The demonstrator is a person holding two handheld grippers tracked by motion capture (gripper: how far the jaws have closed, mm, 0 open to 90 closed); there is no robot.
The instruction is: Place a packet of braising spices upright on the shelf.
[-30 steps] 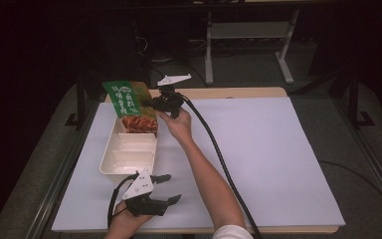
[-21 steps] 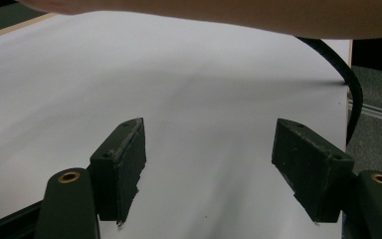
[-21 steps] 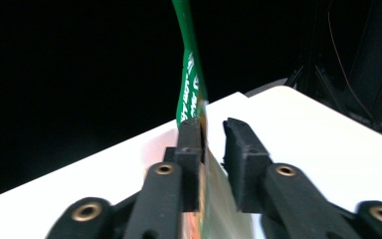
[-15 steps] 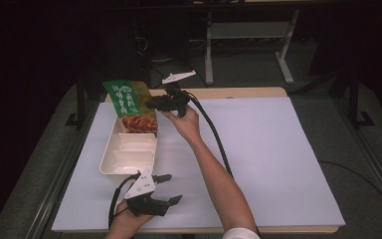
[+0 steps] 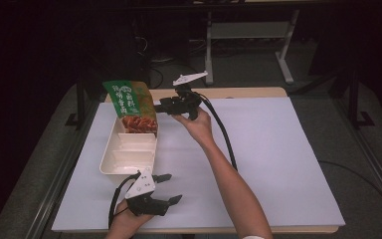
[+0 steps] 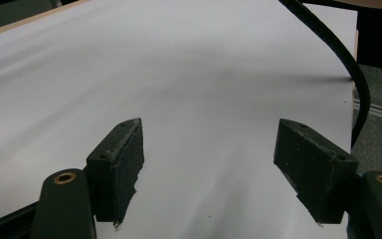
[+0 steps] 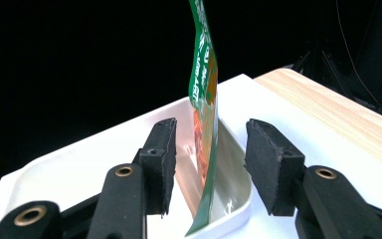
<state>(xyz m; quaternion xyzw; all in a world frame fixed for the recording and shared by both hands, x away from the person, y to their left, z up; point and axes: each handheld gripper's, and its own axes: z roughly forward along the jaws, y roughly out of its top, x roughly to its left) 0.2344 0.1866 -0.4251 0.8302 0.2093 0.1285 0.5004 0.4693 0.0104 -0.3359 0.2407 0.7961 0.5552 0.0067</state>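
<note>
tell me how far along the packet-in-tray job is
Done: the green packet stands on edge in the far compartment of the white tray. In hand: the right tool has just opened off it, pads clear. Left: backing away; the left tool waits open.

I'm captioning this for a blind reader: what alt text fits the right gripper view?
A green snack pouch stands on edge in the end compartment of a white tray, in line with the gap of the open right hand-held gripper, whose pads do not touch it. Behind is darkness; a wooden table edge runs at right.
</note>
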